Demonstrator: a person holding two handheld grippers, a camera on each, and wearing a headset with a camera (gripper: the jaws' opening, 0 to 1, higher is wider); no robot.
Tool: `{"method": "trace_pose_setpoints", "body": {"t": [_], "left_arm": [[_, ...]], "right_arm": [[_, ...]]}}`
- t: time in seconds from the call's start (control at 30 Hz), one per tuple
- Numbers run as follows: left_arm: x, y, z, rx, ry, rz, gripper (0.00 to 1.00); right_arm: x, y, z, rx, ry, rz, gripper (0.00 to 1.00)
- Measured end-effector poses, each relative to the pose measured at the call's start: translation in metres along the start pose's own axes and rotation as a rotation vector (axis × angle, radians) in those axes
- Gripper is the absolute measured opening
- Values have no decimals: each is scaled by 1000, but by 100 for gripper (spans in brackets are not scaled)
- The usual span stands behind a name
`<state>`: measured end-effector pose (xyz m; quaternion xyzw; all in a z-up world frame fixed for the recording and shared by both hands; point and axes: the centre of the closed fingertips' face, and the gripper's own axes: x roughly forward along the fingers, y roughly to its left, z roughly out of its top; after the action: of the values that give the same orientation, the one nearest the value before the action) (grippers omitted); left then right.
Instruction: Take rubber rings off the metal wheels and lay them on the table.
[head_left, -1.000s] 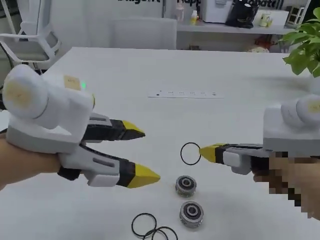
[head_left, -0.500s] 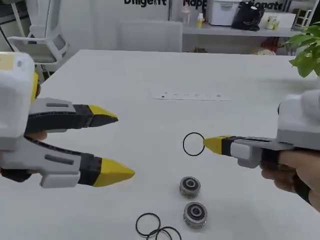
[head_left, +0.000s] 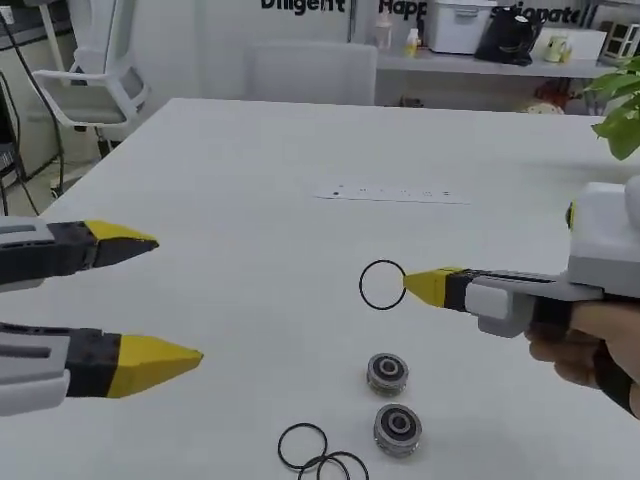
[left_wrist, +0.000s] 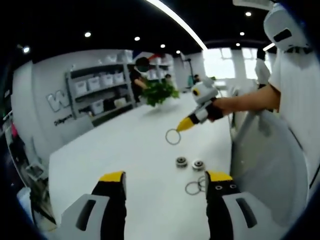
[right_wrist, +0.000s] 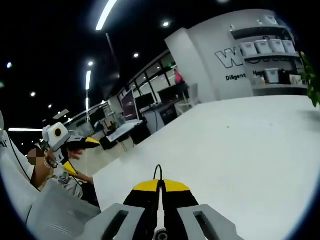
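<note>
**Placing the pinched rubber ring on the table**
Judged best: lower the right gripper (head_left: 410, 285) to bare table (head_left: 250, 180) near the loose rings (head_left: 280, 446), clear of both metal wheels (head_left: 387, 372), then release low so the ring lands flat. Its jaws are clamped on the rubber ring (head_left: 363, 286), which hangs above the table; the left gripper (head_left: 178, 297) is spread wide and empty.

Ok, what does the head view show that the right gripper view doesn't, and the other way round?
The head view adds two wheels on the table, with loose rings lying beside them. The right gripper view adds ceiling lights and a look straight along its own jaws. Both share the right gripper, jaws shut on a ring, and the left gripper with its jaws open.
</note>
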<state>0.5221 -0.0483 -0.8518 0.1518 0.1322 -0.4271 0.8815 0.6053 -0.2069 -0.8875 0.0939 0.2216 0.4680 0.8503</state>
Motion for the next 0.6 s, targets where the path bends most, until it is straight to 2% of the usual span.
{"method": "trace_pose_setpoints", "body": {"t": [0.27, 0.5, 0.6], "left_arm": [[-13, -4, -22, -49, 21, 40, 66], [-16, -8, -39, -102, 31, 70, 66], [-16, -10, -43, -121, 28, 71, 66]], "right_arm": [[4, 11, -5, 0, 22, 40, 0], [9, 22, -14, -17, 64, 85, 0], [10, 26, -18, -20, 84, 101, 0]]}}
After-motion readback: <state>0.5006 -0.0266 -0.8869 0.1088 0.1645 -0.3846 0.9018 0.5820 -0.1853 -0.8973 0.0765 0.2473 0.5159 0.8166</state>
